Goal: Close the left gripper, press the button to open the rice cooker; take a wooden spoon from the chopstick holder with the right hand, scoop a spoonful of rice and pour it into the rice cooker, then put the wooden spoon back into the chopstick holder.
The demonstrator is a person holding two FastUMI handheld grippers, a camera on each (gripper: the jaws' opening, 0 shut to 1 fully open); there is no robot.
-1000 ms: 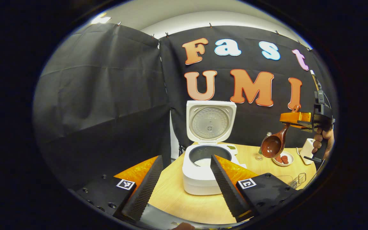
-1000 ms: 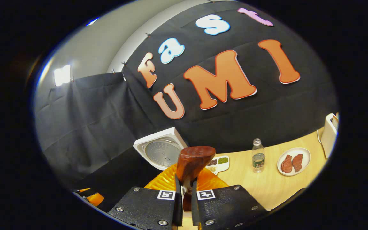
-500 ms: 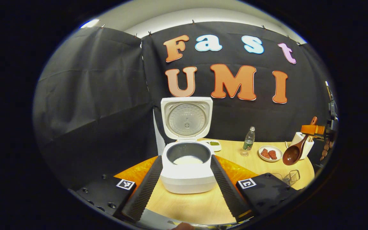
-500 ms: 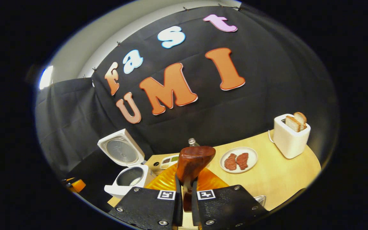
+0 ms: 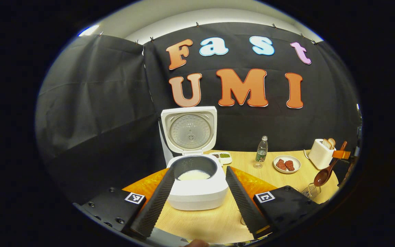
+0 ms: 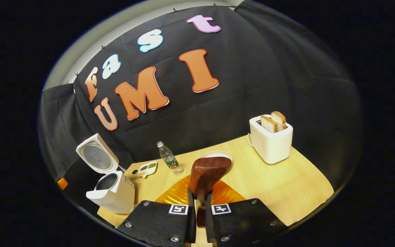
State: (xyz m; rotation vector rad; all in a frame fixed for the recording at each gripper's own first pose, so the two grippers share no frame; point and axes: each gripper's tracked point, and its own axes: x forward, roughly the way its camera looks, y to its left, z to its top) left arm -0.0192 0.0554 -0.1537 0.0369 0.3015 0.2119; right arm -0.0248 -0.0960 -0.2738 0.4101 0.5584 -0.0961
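We find the white rice cooker (image 5: 197,187) standing on the light wooden table (image 5: 214,219) with its lid (image 5: 189,128) raised upright at the back. The dark inner pot (image 5: 193,167) is exposed, and a pale layer of white rice (image 5: 194,175) lies at its bottom.

In the left gripper view, the left gripper (image 5: 197,202) has its two fingers spread wide apart with nothing between them. The rice cooker sits in front of and between them; we see no contact.

In the right gripper view, the right gripper (image 6: 197,206) has its fingers drawn in tight on the handle of the dark brown wooden spoon (image 6: 206,175), whose bowl rises ahead of the fingertips with its back towards the camera. In the left gripper view we note the same spoon (image 5: 323,175) at the far right, bowl hanging downward above a wire chopstick holder (image 5: 310,190) near the table's edge. We cannot tell whether the spoon carries anything.

Also on the table:
- a small clear plastic bottle (image 6: 168,160)
- a white sectioned dish of condiments (image 6: 146,168)
- a white round plate with two reddish pieces of meat (image 5: 286,164)
- a white toaster (image 6: 271,140) holding two bread slices (image 6: 274,121)
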